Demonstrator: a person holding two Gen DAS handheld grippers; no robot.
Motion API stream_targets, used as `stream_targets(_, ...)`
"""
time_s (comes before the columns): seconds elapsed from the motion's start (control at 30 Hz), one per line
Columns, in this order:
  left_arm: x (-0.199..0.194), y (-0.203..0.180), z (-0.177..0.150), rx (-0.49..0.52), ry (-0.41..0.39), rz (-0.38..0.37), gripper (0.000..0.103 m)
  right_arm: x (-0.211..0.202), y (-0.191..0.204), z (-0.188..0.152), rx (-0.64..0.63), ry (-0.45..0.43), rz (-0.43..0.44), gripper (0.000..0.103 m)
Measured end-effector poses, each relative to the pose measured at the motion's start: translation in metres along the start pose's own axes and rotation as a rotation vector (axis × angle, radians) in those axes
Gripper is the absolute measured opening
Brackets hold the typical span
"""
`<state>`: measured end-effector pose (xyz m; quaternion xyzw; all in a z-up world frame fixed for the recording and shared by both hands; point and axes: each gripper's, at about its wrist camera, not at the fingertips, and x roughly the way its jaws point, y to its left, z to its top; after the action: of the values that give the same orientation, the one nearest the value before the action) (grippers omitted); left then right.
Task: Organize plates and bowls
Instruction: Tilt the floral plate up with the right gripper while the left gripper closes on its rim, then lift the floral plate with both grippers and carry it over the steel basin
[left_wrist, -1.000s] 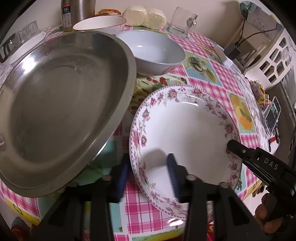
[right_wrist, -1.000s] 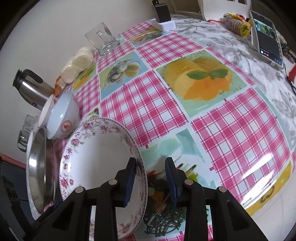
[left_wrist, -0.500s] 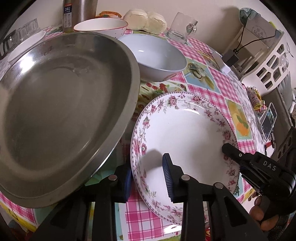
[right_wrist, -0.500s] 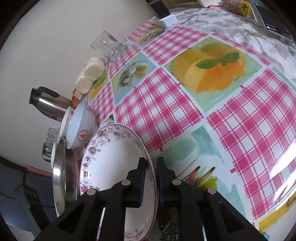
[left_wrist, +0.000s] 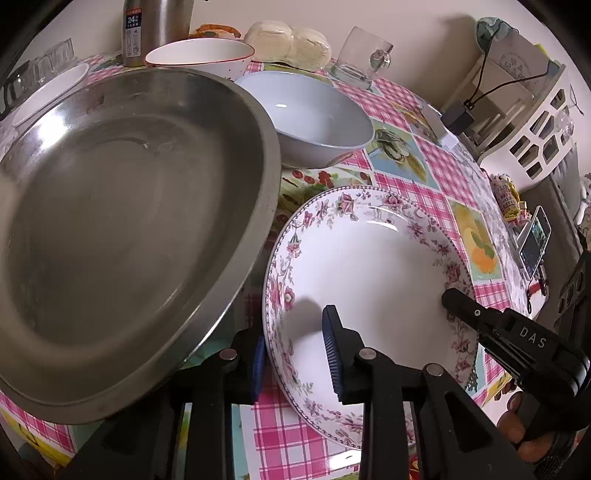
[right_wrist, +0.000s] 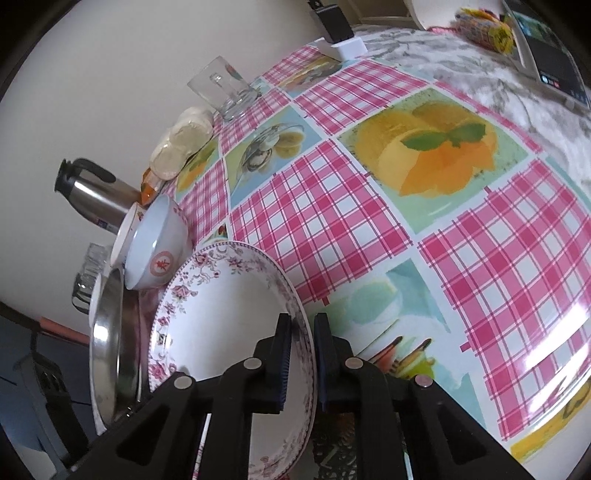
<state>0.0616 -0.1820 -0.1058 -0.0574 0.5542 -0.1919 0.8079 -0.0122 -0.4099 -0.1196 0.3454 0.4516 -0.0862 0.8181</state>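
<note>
Fingers (right_wrist: 321, 354) of right gripper (right_wrist: 301, 356) pinched on plate (left_wrist: 369, 266) rim, left gripper (left_wrist: 295, 354) straddling opposite rim unclosed, plate on table (right_wrist: 369, 206) beside steel pan (left_wrist: 122, 221); judged glazed, slippery, breakable.

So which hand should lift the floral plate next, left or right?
Right. The right hand-held gripper is already closed on the floral plate rim, one finger on each face. The left hand-held gripper straddles the opposite rim, open.
</note>
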Motion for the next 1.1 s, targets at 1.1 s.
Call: stream_targets(1.1, -0.028, -0.022, 0.012, 0.114, -0.056, -0.144, 0.029, -0.043, -0.005, 0.001, 0.015, -0.134, 0.0, 0.014)
